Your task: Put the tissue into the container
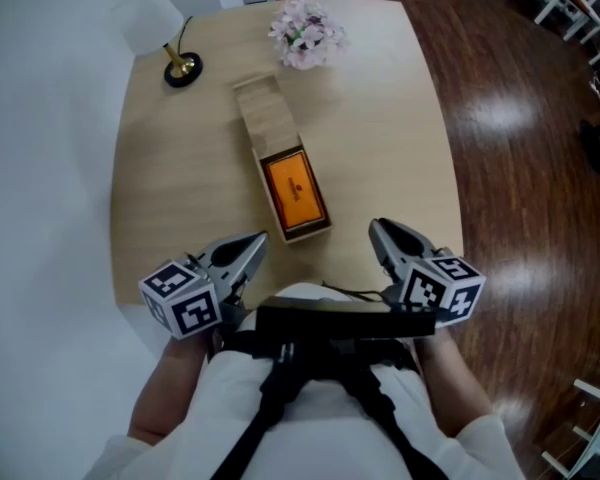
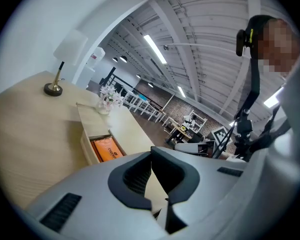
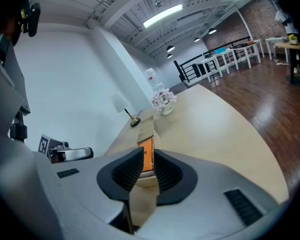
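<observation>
Already tucked inside, the orange tissue pack lies in the open end of a long wooden box on a pale wooden table, just ahead of the two grippers and in the gap between them. The box's sliding lid covers the half farther from the tongs. The left gripper hovers at the table's near edge, just left of the box's near end, its tips pressed together on nothing. The right gripper hangs level with it on the other side, its jaws barely ajar with only a thin slit between the pads, and nothing in them either; its own view looks straight through that slit at the orange pack. Both tools sit close to the person's body, apart from the box. A small table lamp stands far ahead of the left gripper, and a bunch of pale flowers beyond the box's far end. With the pack in the container, the placing step looks done; any next move would likely call for drawing the lid toward the tongs, one gripper steadying the box.
</observation>
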A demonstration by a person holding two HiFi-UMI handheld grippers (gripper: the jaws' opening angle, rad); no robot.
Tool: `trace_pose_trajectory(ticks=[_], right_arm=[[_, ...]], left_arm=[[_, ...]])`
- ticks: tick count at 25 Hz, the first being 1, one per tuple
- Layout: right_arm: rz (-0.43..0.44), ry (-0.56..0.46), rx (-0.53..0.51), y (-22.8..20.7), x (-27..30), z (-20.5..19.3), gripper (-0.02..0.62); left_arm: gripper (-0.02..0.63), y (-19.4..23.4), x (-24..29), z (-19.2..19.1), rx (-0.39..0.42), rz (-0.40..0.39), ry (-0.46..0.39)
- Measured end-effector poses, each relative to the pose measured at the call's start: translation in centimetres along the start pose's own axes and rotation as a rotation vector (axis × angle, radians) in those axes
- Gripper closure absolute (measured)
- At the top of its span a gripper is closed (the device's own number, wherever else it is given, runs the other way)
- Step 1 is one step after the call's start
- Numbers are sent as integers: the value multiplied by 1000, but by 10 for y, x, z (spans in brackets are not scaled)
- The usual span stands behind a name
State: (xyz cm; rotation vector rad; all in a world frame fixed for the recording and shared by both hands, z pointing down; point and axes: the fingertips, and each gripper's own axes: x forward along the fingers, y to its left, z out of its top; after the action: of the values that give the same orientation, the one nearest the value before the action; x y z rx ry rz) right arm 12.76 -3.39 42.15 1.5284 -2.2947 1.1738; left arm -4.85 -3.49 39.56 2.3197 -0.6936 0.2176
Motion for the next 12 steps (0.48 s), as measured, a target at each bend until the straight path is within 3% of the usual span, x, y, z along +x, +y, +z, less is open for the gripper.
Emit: trace_pose_trajectory(ticks=[8, 12], right_arm=[[3, 15, -2, 2, 4, 0, 575], [12, 23, -20, 7, 5, 1, 609]], left_arm=[[614, -5, 3, 6, 92, 18, 38], [614, -4, 3, 2, 79, 35, 35]])
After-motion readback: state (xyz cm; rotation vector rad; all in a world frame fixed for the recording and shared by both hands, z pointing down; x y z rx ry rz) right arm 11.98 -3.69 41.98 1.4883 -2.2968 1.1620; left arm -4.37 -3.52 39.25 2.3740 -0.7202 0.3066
